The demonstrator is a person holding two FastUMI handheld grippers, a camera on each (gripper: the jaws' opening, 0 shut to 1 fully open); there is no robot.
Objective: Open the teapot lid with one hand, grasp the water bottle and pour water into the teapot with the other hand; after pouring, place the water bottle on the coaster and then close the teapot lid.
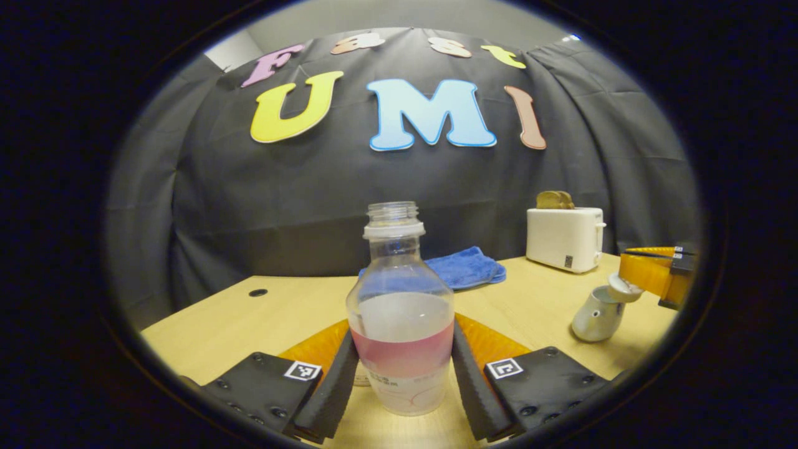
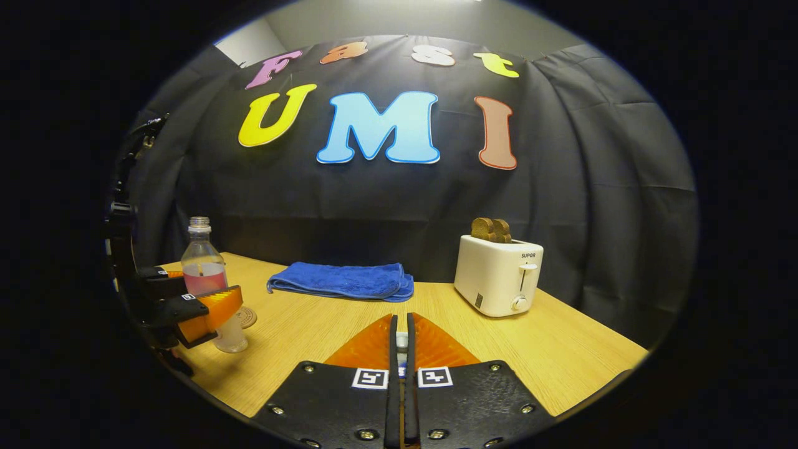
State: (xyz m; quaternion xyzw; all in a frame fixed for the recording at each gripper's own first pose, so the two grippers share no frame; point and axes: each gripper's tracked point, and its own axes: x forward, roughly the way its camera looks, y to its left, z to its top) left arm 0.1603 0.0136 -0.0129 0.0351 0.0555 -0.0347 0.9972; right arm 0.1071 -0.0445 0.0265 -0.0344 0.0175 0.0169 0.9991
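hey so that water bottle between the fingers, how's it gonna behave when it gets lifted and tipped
The water bottle looks like thin clear plastic, so it may flex under the left gripper. It is roughly half full, so probably moderately light, with liquid shifting as it tilts. It has no cap, so water could spill early. Its smooth round wall may slip or twist between the fingers.

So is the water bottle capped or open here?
Open: the water bottle stands upright with a bare threaded neck, no cap, partly full.
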